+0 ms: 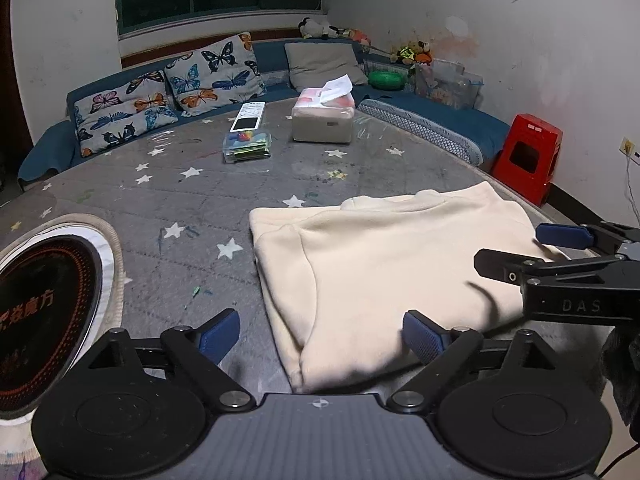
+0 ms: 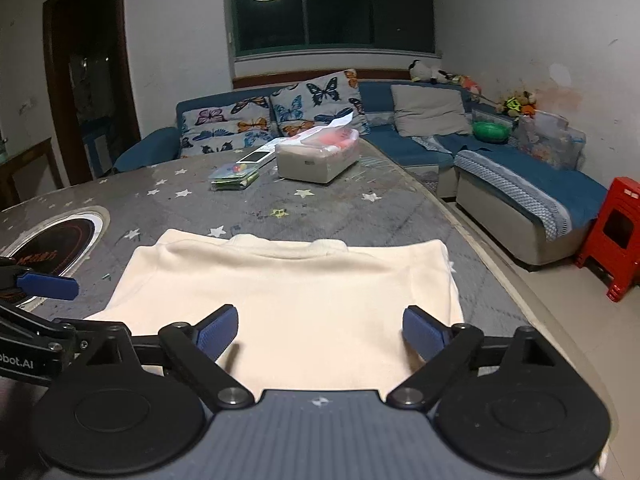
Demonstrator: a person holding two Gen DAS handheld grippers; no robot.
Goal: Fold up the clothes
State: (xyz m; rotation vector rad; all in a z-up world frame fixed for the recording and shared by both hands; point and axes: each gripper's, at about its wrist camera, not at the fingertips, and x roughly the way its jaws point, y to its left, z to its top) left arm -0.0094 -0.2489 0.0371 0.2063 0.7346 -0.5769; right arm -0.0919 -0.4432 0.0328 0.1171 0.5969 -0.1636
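Observation:
A cream sweater [image 1: 384, 276] lies folded into a rectangle on the grey star-patterned table [image 1: 168, 200], collar at the far edge. It also shows in the right wrist view [image 2: 296, 292]. My left gripper [image 1: 320, 334] is open and empty, just above the sweater's near left corner. My right gripper [image 2: 320, 332] is open and empty above the sweater's near edge. The right gripper also shows at the right of the left wrist view [image 1: 532, 250], open over the sweater's right side. One finger of the left gripper [image 2: 48, 286] shows at the left of the right wrist view.
A round induction hob [image 1: 44, 312] is set into the table at the left. A tissue box [image 1: 323, 118], a clear plastic box [image 1: 247, 145] and a remote [image 1: 249, 116] sit at the far side. A blue sofa [image 2: 520, 176] wraps behind. A red stool [image 2: 616, 236] stands right.

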